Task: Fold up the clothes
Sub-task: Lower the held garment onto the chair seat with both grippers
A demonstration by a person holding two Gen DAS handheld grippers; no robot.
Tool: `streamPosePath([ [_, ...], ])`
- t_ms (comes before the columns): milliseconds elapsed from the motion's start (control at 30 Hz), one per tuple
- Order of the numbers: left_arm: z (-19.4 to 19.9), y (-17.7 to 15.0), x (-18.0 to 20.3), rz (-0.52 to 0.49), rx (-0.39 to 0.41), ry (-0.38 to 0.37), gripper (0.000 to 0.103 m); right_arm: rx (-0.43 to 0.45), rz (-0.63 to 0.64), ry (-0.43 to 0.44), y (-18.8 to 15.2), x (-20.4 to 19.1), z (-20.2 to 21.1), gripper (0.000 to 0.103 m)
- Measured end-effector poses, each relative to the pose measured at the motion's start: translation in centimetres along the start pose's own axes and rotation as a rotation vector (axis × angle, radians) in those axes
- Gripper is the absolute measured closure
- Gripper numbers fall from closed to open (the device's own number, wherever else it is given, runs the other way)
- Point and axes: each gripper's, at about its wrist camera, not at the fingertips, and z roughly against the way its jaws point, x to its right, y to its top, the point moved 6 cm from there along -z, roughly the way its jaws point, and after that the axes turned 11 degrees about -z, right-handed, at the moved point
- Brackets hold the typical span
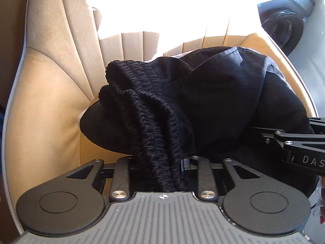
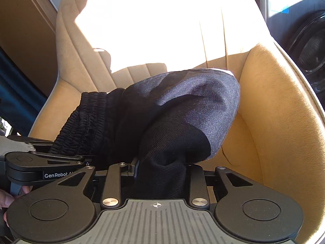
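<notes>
- left gripper point(image 1: 160, 162) pinching the black pants point(image 1: 203, 93) by the ribbed waistband point(image 1: 146, 122)
- right gripper point(image 2: 160, 168) clamped on the smooth fabric
- pants bunched over a tan chair point(image 2: 274, 105)

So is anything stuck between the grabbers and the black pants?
No. Both already pinch the black pants: the left gripper on the ribbed waistband, the right gripper on smooth cloth. Nothing visible sits between them above the tan chair.
</notes>
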Motion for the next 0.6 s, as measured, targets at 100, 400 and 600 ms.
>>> streamPosePath([
  [100, -2.0, -0.1, 0.0, -0.011, 0.005, 0.013, 0.074, -0.014, 0.022, -0.009, -0.1, 1.4, -1.9, 0.078],
  [400, -5.2, 0.3, 0.6, -0.007, -0.011, 0.03, 0.074, -0.043, 0.05, 0.005, 0.0, 2.4, -3.0, 0.078],
  [600, -3.9, 0.5, 0.0, 0.024, 0.021, 0.057, 0.074, -0.008, 0.043, 0.052, 1.0, 1.4, -2.7, 0.078],
])
